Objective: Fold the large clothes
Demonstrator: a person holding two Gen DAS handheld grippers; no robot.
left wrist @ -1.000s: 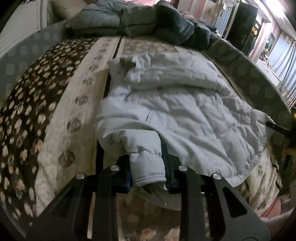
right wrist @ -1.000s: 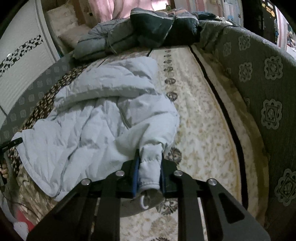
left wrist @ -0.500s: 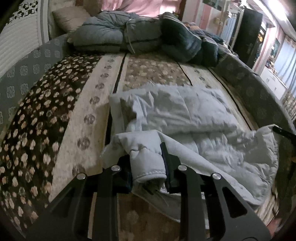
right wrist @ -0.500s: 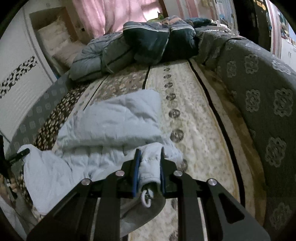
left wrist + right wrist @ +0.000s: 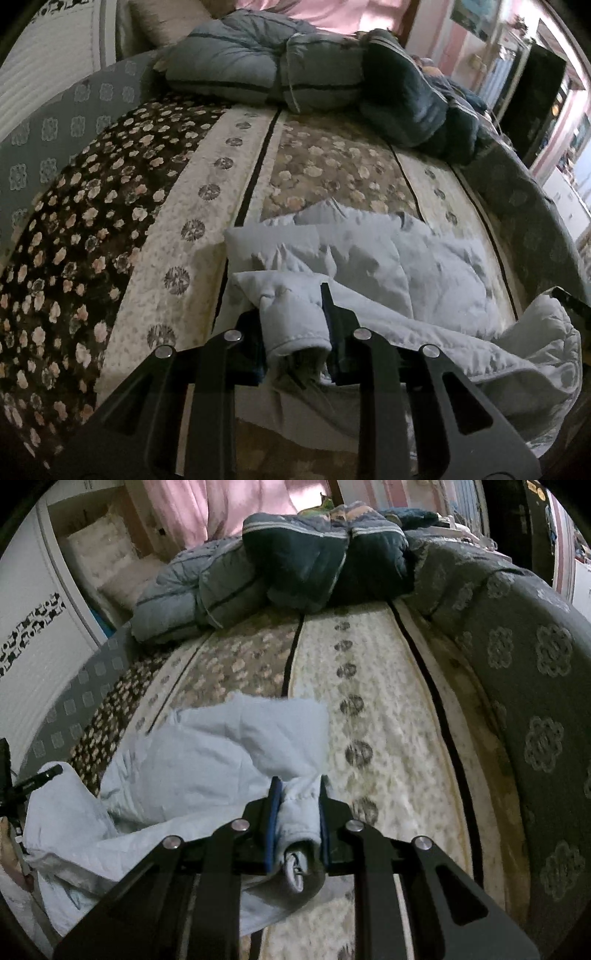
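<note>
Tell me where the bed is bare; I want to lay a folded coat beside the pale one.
Free: the cream band between the pale blue jacket and the grey patterned border, and the dark floral strip on the jacket's other side. Crowded: the head of the bed, under the piled bedding.

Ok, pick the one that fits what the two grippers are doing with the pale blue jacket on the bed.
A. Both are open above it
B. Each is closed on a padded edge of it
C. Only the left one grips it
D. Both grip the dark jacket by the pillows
B: the left gripper and the right gripper each pinch a padded edge of the pale blue jacket between their fingers.
</note>
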